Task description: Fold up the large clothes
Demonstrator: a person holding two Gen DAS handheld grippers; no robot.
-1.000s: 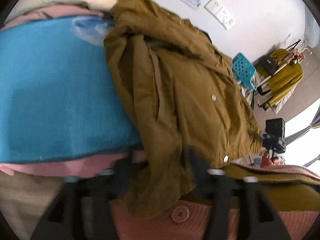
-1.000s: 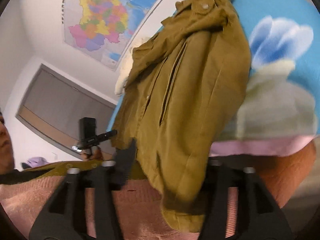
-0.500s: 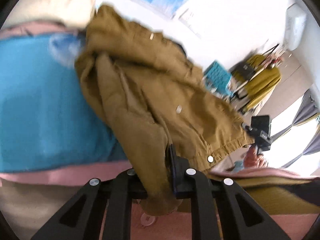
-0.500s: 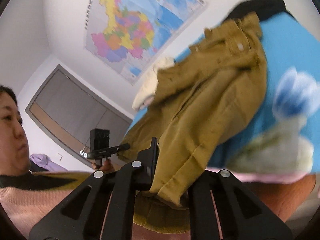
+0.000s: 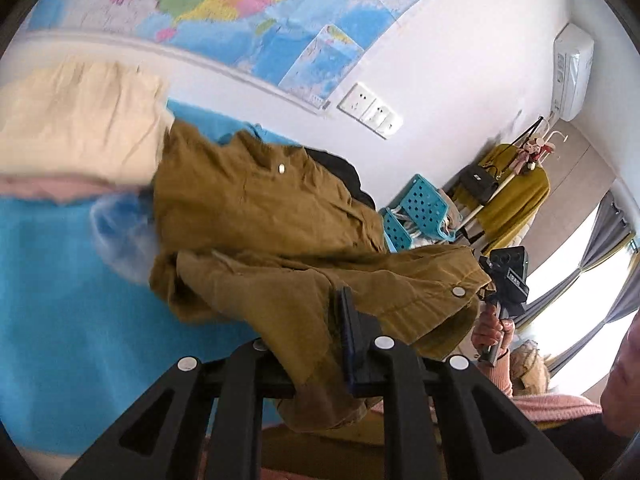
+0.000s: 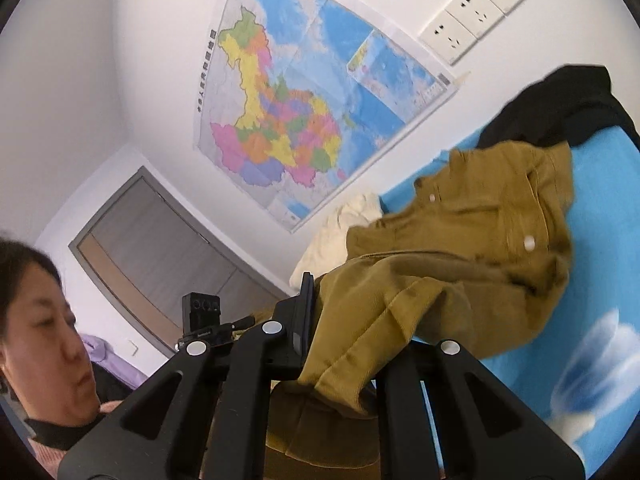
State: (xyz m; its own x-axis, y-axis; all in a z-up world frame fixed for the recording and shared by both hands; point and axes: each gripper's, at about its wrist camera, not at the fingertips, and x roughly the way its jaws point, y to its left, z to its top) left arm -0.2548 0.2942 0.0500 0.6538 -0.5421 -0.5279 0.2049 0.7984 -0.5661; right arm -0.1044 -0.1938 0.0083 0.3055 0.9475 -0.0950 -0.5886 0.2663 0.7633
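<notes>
Behind jacket [image 5: 280, 272], left tong fingertips hidden

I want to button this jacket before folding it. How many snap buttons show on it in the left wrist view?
2 on the jacket: one pale button on the upper part, far from the camera, and one metal snap at the lifted hem. Folds may hide more.

Wall map [image 6: 304, 120] pinned on white wall, 11 o'clock in right wrist view. Socket plates [image 6: 474, 12] at 1 o'clock. Grey door [image 6: 160, 248] at 9 o'clock. Blue bedspread [image 5: 60, 320] covers the bed; cream pillow [image 5: 80, 120] at 10 o'clock, left wrist view. Air conditioner [image 5: 572, 72], teal perforated chairs [image 5: 420, 212], clothes rack [image 5: 512, 192] at 2–3 o'clock. Black garment [image 6: 560, 100] against the wall.
</notes>
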